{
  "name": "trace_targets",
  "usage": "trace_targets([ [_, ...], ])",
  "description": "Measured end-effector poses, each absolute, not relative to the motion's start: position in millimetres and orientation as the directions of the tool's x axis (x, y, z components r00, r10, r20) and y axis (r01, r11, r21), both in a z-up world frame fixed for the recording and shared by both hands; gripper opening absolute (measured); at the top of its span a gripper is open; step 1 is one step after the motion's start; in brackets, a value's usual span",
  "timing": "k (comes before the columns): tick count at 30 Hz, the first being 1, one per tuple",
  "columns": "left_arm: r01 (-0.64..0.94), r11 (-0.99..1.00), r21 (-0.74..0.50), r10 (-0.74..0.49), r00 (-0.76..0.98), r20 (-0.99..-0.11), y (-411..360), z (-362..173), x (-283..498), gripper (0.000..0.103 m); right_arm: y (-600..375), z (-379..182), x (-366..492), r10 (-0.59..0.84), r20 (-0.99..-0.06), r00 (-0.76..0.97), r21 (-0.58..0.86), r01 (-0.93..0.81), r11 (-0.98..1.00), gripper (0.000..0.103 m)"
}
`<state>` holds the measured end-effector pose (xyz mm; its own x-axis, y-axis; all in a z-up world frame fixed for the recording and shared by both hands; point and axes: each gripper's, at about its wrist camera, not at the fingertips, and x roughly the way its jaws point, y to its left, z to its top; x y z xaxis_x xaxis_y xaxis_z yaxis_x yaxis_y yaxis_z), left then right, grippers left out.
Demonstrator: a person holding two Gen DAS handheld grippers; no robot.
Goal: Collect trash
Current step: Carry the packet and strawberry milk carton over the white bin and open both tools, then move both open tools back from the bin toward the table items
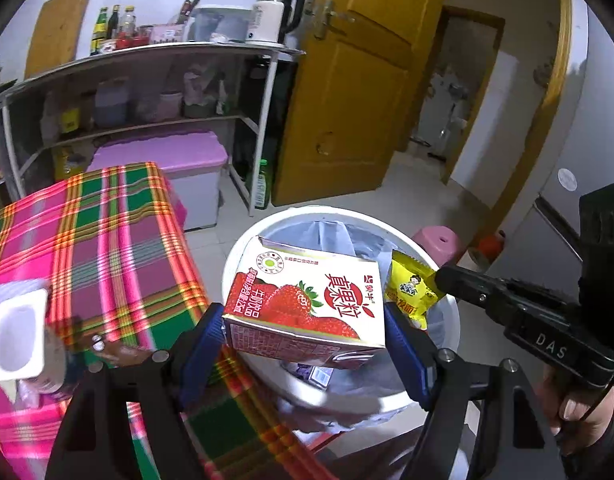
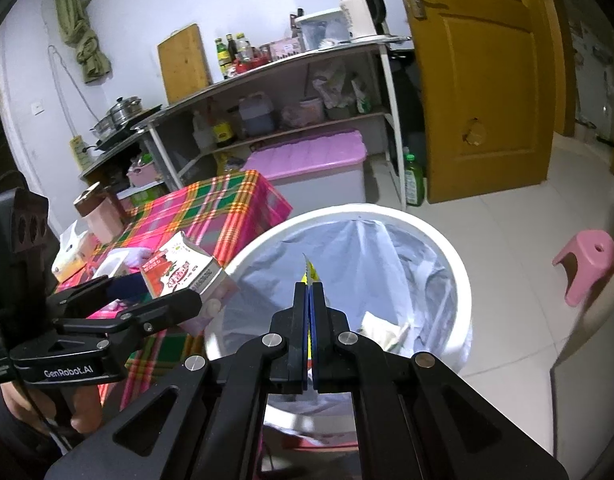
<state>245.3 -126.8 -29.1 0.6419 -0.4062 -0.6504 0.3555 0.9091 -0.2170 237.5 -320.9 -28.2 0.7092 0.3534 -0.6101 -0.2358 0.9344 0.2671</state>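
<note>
Left wrist view.
- Left gripper (image 1: 305, 334): blue pads clamped on the two narrow sides of the strawberry milk carton (image 1: 307, 304), held lying sideways over the near rim of the white bin (image 1: 243, 248).
- Carton, handling judgement: light and probably empty, with thin card walls that dent under squeeze; the glossy print may slide. The present hold across the short sides looks sound, since the folded edges there are the stiffest part.
- Yellow snack packet (image 1: 407, 292): over the bin, just right of the carton, pinched at its upper corner by the right gripper (image 1: 441, 278). Soft film, almost weightless, crinkly; best taken at a sealed seam.
- Bin: lined with a pale plastic bag, some rubbish visible deep inside below the carton.
- Plaid tablecloth (image 1: 107, 248): covers the table left of the bin. A white yogurt cup (image 1: 19, 340) stands on it, far left of the bin, seemingly trash not yet collected.

Right wrist view.
- Right gripper (image 2: 311, 292): fingers pressed together with only the thin yellow packet (image 2: 309, 272) edge-on between them, above the middle of the bin (image 2: 447, 240).
- Left gripper (image 2: 163, 300): at the bin's left rim, carrying the carton (image 2: 183, 272).
- Pink stool (image 2: 587, 264): on the floor, well right of the bin.
- Pink-lidded storage box (image 2: 315, 160): behind the bin, under the shelving.
</note>
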Motion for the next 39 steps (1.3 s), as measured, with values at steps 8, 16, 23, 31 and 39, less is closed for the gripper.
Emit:
trace_targets([
  [8,0.402,0.892,-0.209,-0.432,0.615,-0.66,-150,-37,260,0.078,-339,-37,244,0.323,-0.629,0.707,0.279,-0.183,0.943,0.001],
  [16,0.399,0.898,-0.185,-0.409,0.602,-0.686,-164,-47,270,0.078,-350,-46,251,0.319,-0.652,0.687,0.294,-0.158,0.943,0.001],
  [23,0.391,0.901,-0.189,-0.407,0.608,-0.682,-162,-45,269,0.078,-352,-49,251,0.31,-0.659,0.685,0.295,-0.143,0.945,0.001],
  [31,0.379,0.899,-0.221,-0.423,0.613,-0.668,-151,-39,260,0.078,-348,-43,243,0.313,-0.648,0.694,0.299,-0.146,0.943,0.004],
  [39,0.353,0.91,-0.219,-0.406,0.644,-0.649,-137,-26,241,0.078,-334,-31,230,0.335,-0.63,0.7,0.295,-0.183,0.938,0.02],
])
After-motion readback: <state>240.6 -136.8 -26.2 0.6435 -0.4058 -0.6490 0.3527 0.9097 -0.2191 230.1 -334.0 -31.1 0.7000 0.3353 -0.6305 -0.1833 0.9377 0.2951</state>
